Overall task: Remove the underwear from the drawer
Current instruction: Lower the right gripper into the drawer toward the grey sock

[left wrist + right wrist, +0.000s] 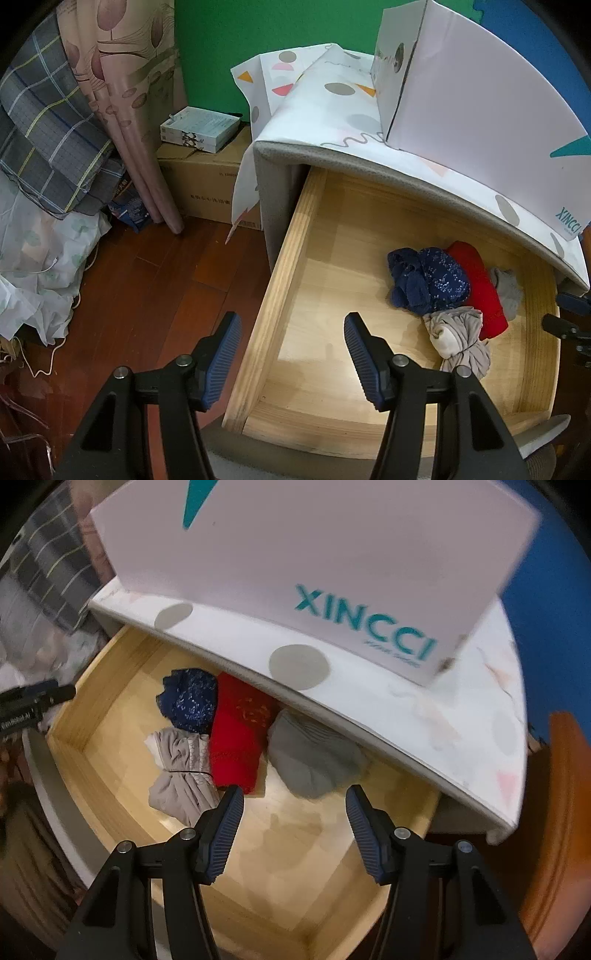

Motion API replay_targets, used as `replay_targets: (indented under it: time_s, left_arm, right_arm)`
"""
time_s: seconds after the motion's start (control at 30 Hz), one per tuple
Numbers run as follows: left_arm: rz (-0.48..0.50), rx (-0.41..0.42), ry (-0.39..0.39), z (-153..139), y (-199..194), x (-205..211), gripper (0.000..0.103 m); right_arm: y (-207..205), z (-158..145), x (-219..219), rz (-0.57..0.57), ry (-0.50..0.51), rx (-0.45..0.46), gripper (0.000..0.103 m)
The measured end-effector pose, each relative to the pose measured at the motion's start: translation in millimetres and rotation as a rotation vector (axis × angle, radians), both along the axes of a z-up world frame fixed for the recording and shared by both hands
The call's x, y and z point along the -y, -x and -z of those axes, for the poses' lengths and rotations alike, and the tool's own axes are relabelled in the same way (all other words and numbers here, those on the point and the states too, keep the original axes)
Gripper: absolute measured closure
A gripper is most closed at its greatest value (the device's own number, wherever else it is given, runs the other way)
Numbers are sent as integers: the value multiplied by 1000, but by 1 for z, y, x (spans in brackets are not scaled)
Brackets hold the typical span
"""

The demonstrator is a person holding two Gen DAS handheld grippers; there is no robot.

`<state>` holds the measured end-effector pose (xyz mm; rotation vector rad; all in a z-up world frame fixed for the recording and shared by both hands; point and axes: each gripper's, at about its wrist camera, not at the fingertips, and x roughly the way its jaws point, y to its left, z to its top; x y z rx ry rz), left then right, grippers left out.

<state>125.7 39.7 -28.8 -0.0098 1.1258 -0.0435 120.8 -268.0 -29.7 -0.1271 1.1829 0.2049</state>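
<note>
The wooden drawer (280,258) (96,686) stands pulled out. Several rolled pieces of underwear lie at its back right: a navy patterned one (428,280) (192,701), a red one (480,288) (236,746), a grey one (508,288) (314,757) and a beige knotted one (461,336) (181,771). My left gripper (291,325) is open above the drawer's left wall, holding nothing. My right gripper (295,797) is open over the drawer floor, just in front of the red and grey pieces, its pads touching nothing.
A white XINCCI box (480,92) (332,572) sits on the cloth-covered cabinet top (332,122) that overhangs the drawer's back. Left of the cabinet are a cardboard carton (207,184), curtains (129,92), bedding (44,129) and red-brown wooden floor (155,288).
</note>
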Motion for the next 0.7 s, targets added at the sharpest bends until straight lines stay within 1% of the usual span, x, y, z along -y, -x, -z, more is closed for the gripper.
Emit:
replay_targets:
  time_s: [0.17,0.2,0.23,0.3,0.47,0.53,0.7]
  left_arm:
    - [-4,-5,6,1,-1,-1,43]
    - [-2,-6,6,2,-1,-1,43]
    - [-1,-8,6,2,-1,-1,43]
    - [-1,-8,7,2,-1,0,43]
    - [-1,-12,9,3,-1,0,43]
    - [-2,-11,7,3,-1,0,43]
    - [-8,-12,8,4,-2,-1,43]
  right_arm:
    - [-10,19,-9,-73,75,-8,48]
    - [-12,22,-11,-87,76,-14,49]
    - [-13,25,-12,-93,79,-17,49]
    - [-16,32,-15,-103,123,-15,49]
    - [-22,51,-22,-135,159,-26,49]
    - [-24,57,-25,-148,195,-21,49]
    - [-33,70,-31,-176,245,-25,49]
